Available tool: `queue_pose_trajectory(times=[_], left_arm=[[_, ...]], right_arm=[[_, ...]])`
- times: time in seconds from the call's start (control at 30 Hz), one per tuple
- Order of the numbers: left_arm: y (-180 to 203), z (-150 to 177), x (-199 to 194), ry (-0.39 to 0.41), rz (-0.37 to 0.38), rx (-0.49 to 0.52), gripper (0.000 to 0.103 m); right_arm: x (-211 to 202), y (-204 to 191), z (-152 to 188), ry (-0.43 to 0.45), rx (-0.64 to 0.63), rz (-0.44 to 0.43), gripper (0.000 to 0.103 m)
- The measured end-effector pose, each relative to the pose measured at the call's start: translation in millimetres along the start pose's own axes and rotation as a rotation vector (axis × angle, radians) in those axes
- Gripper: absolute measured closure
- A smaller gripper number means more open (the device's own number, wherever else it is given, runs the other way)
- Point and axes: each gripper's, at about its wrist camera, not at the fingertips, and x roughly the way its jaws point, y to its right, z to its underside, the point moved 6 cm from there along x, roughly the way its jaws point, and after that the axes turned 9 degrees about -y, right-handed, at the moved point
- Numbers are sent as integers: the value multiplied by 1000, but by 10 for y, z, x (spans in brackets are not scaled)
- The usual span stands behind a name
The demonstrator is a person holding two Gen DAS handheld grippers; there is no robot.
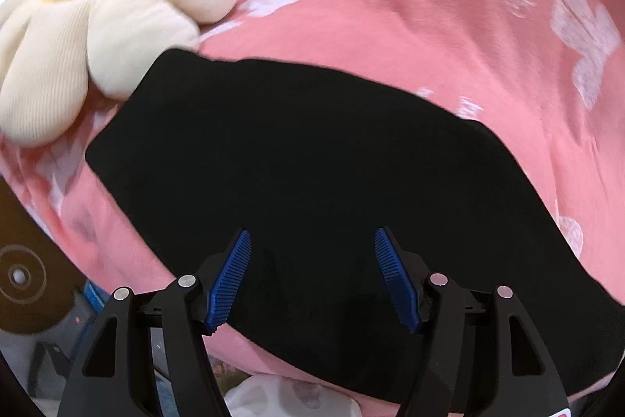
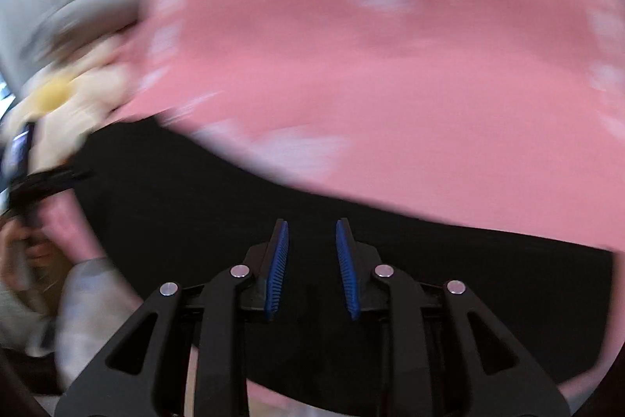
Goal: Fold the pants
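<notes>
**Now: black pants flat on pink sheet, both grippers empty**

Spread across the middle and lower frame of the left wrist view: black pants (image 1: 297, 159), lying flat on a pink sheet (image 1: 390, 6) with white print. Poised over the near edge of the fabric: left gripper (image 1: 312, 276), blue pads wide apart, nothing between them. Touching the pants' upper left corner: a cream flower cushion (image 1: 105, 2) with yellow centre. Blurred in the right wrist view: right gripper (image 2: 312, 268), jaws parted by a narrower gap, empty, above the pants (image 2: 195, 202).
</notes>
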Motion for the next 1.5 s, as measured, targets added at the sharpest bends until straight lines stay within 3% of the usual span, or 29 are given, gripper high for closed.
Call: queue_pose_trajectory(times=[0.07,0.13,0.17,0.27,0.33,0.37,0.43,0.57,0.67,0.73,0.87,1.03,1.1,1.17,1.2,1.23,1.3,1.33,1.37,1.43,1.5], left_arm=[[-70,17,39,-17,1,-9,39],[-116,34,34,-10,-9,-1,39],[-142,36,21,0,-22,11,39],[-210,19,-23,30,-88,68,39],[-237,17,-72,59,-101,93,38],[-243,16,-85,68,-111,98,35],[-221,29,-111,89,-132,125,34],[-74,130,-145,102,-129,175,33],[106,276,-169,93,-95,202,33],[266,401,-192,91,-77,225,33],[682,657,-216,70,-54,302,32],[1144,941,-334,78,-46,405,27],[1251,1013,-374,85,-47,430,26],[1350,1082,-402,85,-39,455,26],[1389,1110,-406,84,-38,469,26],[1416,1127,-405,84,-39,477,26],[1431,1139,-399,81,-37,483,26],[1426,1132,-391,78,-34,483,26],[1412,1117,-387,75,-32,479,26],[1359,1103,-385,72,-21,464,26],[1299,1108,-390,77,-19,450,26]], right_arm=[[471,-588,-169,-51,-91,-81,79],[1006,-988,-345,-107,-185,-51,77],[1212,-1075,-486,-84,-197,-13,76],[1238,-1019,-802,-73,-89,-29,76],[888,-940,-924,-4,-20,-75,72],[680,-842,-913,35,-14,-41,58],[353,-577,-806,83,10,51,42],[-391,428,-231,116,177,252,39],[-1001,1264,469,122,355,427,27],[-1349,1788,917,108,457,520,27],[-1523,2264,1293,92,527,520,27],[-1270,2550,1319,55,527,509,24],[-1101,2640,1373,36,547,476,18],[-1055,2704,1404,87,580,423,15],[-1034,2683,1423,97,589,409,15],[-1019,2692,1406,107,591,398,22],[-1058,2625,1378,113,582,380,43],[-1091,2599,1358,120,587,352,74],[-1132,2560,1334,133,598,310,86],[-1255,2357,1192,182,599,218,86],[-1340,1952,949,213,522,137,86]])
